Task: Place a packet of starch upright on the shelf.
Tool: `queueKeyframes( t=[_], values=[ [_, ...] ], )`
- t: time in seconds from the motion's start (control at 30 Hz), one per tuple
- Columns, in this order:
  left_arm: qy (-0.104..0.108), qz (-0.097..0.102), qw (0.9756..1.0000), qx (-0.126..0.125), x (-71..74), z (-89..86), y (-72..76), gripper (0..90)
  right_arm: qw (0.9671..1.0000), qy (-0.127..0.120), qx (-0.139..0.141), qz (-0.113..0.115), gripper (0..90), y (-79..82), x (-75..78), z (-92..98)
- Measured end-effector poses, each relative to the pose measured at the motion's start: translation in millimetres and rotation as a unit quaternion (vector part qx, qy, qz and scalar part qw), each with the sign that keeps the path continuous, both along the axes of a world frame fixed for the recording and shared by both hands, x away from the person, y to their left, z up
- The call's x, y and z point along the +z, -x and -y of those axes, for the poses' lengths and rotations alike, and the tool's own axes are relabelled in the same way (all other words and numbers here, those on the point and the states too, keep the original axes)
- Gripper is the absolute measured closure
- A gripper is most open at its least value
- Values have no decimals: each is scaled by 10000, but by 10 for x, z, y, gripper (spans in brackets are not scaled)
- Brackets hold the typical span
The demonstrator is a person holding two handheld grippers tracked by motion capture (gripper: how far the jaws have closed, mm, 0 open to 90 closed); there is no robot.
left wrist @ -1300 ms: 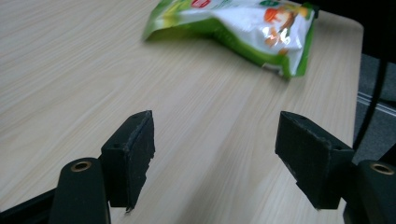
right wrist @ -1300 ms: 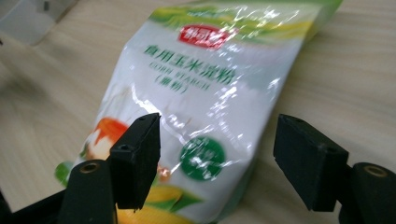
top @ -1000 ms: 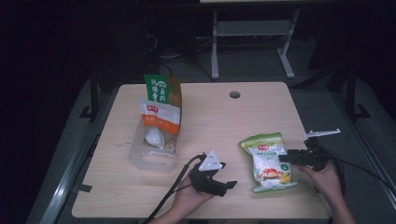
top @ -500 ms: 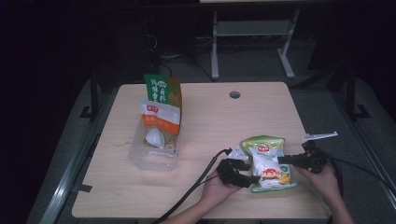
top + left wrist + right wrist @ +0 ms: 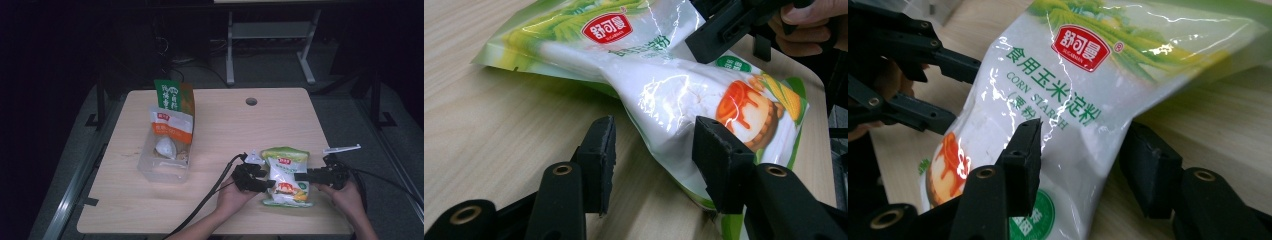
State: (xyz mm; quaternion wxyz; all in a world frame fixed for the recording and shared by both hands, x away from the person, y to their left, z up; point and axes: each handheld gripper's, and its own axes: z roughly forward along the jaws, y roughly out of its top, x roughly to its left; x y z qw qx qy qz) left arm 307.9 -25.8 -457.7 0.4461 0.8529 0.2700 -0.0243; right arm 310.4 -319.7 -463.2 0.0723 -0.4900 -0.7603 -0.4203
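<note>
Both grippers' jaws straddle the starch bag (image 5: 286,176) at table (image 5: 225,125) 5 o'clock, apart, unclamped; lift still pending.

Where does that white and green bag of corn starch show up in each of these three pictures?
High view: the corn starch bag lies low and right of centre on the table, between both grippers.
Left gripper view: the bag runs from top centre down to the right.
Right gripper view: it crosses the middle.
Shared landmark: its red oval logo.
</note>
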Motion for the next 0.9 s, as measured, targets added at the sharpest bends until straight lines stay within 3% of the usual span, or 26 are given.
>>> queueKeyframes(
  t=[0.13, 0.17, 0.23, 0.33, 0.5, 0.63, 0.8, 0.9],
  values=[
    [18, -76, 10000, 33, -11, -5, -24, 475, 9995, -247, 125, -158, 693, -35, -25, -30],
    [-10, -57, 10000, 50, -17, -9, -32, 444, 9997, -173, 134, -84, 776, -29, -14, -52],
    [-2, -115, 9999, 9, -22, -23, -44, 384, 9995, 172, 254, 126, 851, -1, 38, -97],
    [142, -240, 9996, -65, -13, -54, -57, 331, 9987, 292, 264, 325, 882, 27, 95, -145],
    [564, -490, 9971, -125, 46, -118, -109, 316, 9966, 43, 110, 819, 886, 84, 270, -198],
    [910, -632, 9937, -196, 110, -177, -149, 453, 9920, -92, 172, 1245, 886, 130, 459, -261],
    [1115, -691, 9913, -147, 181, -271, -211, 585, 9857, -25, 370, 1644, 886, 181, 601, -413],
    [1142, -330, 9929, -29, 280, -352, -236, 724, 9813, -114, 409, 1879, 886, 201, 647, -461]
  ],
)
